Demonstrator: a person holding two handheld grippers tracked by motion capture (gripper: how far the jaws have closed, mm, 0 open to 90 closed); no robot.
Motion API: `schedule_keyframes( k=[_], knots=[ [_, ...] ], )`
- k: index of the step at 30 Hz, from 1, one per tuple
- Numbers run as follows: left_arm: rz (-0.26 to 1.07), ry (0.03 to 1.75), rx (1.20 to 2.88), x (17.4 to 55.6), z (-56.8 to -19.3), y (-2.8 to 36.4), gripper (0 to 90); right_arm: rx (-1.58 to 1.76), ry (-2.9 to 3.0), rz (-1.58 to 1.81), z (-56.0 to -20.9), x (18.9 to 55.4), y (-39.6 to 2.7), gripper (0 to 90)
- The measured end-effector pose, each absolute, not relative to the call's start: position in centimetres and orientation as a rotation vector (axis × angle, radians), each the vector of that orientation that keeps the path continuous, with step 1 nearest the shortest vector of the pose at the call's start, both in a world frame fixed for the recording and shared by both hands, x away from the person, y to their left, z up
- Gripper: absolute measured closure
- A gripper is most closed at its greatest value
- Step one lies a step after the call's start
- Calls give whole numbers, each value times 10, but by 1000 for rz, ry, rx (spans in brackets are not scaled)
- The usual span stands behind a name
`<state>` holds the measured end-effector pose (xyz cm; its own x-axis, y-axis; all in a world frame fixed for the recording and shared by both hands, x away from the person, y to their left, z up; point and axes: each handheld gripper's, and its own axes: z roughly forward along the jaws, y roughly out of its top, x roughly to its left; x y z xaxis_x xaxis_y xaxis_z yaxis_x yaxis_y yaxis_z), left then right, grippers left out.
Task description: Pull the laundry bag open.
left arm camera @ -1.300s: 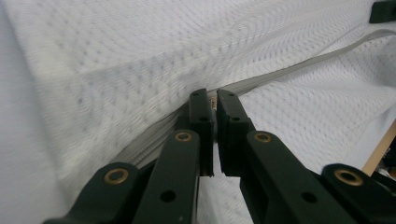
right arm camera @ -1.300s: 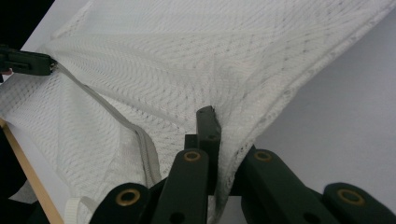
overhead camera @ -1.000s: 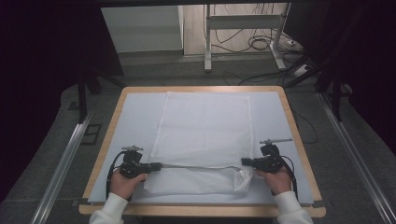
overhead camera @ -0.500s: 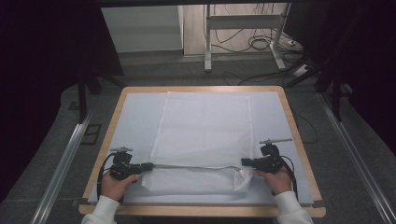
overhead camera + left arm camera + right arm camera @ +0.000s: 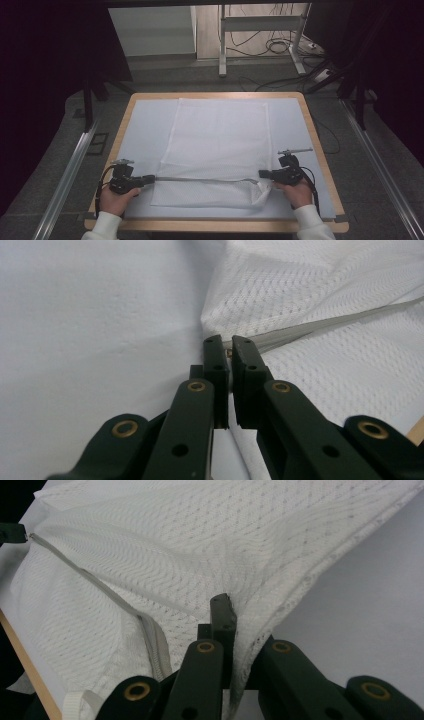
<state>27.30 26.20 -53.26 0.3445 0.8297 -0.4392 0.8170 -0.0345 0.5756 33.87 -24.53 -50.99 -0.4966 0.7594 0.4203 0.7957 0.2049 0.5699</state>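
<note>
table [image 5: 310, 130]: white cover | mesh bag [image 5: 217, 135] between grippers | left gripper [image 5: 150, 179] clamps zipper pull [image 5: 229, 353] | right gripper [image 5: 263, 174] clamps bag corner

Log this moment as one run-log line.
left gripper: shut on zipper pull | right gripper: shut on mesh bag edge | zipper: taut between grippers | bag flat on table

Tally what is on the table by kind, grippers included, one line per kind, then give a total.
White mesh laundry bag, with a grey zipper along its near part: 1
Pale blue mat covering the tabletop: 1
Black two-jaw grippers, left gripper and right gripper, each shut on the bag: 2
Total: 4
</note>
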Motion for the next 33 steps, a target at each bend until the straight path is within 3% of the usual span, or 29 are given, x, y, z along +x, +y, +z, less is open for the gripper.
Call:
schedule_keyframes(
  k=[14,16,19,24,29,33],
  knots=[
    [43,1452,1833,272,-532,258,867,-1555,-2411,-1173,-509,337,-244,873],
    [99,1453,1833,270,-530,257,848,-1560,-2420,-1180,-509,337,-244,803],
    [233,1426,1814,265,-524,253,702,-1582,-2476,-1188,-507,334,-245,614],
    [279,1332,1793,264,-512,241,504,-1591,-2510,-1282,-500,327,-249,376],
    [263,1261,1826,268,-506,226,402,-1538,-2590,-1355,-495,318,-258,285],
    [252,1259,1838,274,-504,221,378,-1549,-2615,-1377,-495,309,-272,262]
  ],
)
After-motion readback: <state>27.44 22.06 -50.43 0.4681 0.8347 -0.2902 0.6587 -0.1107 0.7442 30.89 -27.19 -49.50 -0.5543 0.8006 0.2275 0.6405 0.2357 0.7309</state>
